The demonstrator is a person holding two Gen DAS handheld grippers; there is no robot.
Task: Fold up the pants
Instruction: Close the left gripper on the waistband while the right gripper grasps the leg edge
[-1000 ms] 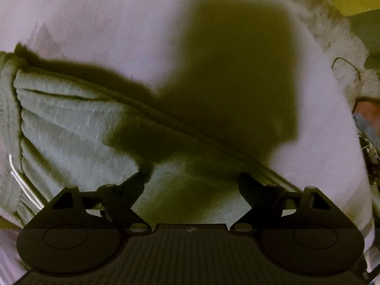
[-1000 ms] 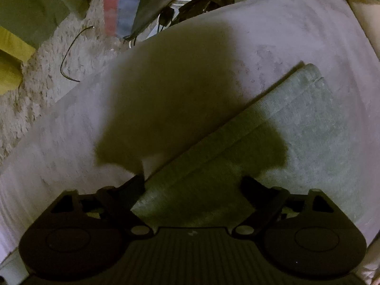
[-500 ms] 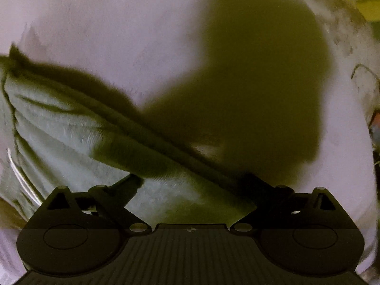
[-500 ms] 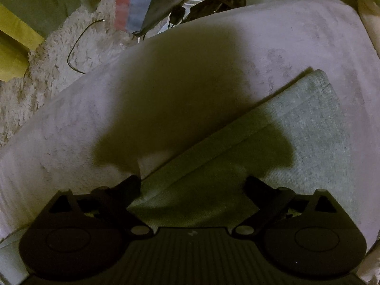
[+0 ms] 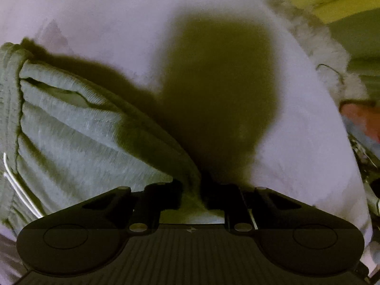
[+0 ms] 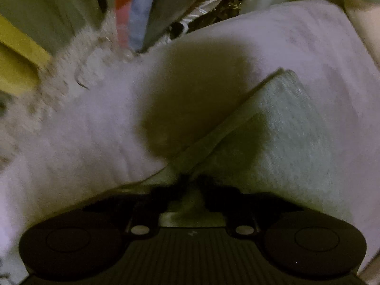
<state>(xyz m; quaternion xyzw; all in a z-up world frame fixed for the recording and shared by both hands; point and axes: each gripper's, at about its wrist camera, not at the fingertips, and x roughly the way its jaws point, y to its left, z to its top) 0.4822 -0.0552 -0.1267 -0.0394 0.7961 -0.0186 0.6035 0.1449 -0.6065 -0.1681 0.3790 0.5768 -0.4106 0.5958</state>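
Surface: pale lilac cushion (image 5: 118, 23), shaggy rug (image 6: 71, 54) beyond.
Pants: grey-green pants (image 5: 71, 130) lie on the cushion — folded edge raised.
Left gripper (image 5: 192, 190): jaws just closed, pinching the pants' edge.
Right gripper (image 6: 192, 185): jaws just closed — clamped on the fabric fold.

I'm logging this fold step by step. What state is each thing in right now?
left gripper: jaws just closed, shut on the pants' edge
right gripper: jaws just closed, shut on the pants' edge
pants: grey-green, folded lengthwise, edge lifted off the bedsheet
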